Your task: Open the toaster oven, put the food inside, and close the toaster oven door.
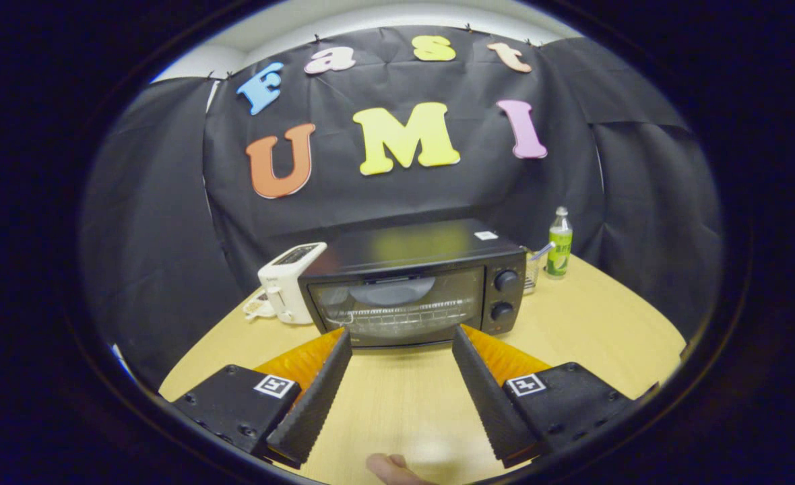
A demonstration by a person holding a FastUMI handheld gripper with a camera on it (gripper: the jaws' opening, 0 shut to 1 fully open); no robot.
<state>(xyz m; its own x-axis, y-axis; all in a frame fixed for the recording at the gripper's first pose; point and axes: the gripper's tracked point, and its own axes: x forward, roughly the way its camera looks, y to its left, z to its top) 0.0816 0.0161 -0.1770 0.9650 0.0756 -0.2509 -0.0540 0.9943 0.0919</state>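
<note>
Nearest the camera, a fingertip of a person's hand shows at the near edge of the pale wooden bench, between the bases of the two fingers. Those two black ribbed fingers, backed in orange and mounted on black blocks with small square markers, belong to the handheld gripper. They are spread wide apart, holding nothing and touching nothing, with bare bench between them.

Just ahead of the fingertips stands the black toaster oven with a glass door. It sits on the bench with its long axis running side to side, its front turned toward the gripper and angled slightly. Its door is closed. Through the glass a wire rack shows. Two round black knobs sit one above the other at the right end of the front.

Just beside the oven's left end stands a white pop-up toaster. Beyond the oven's right end is a clear bottle with a green label, upright, with a small glass just beside it.
</note>
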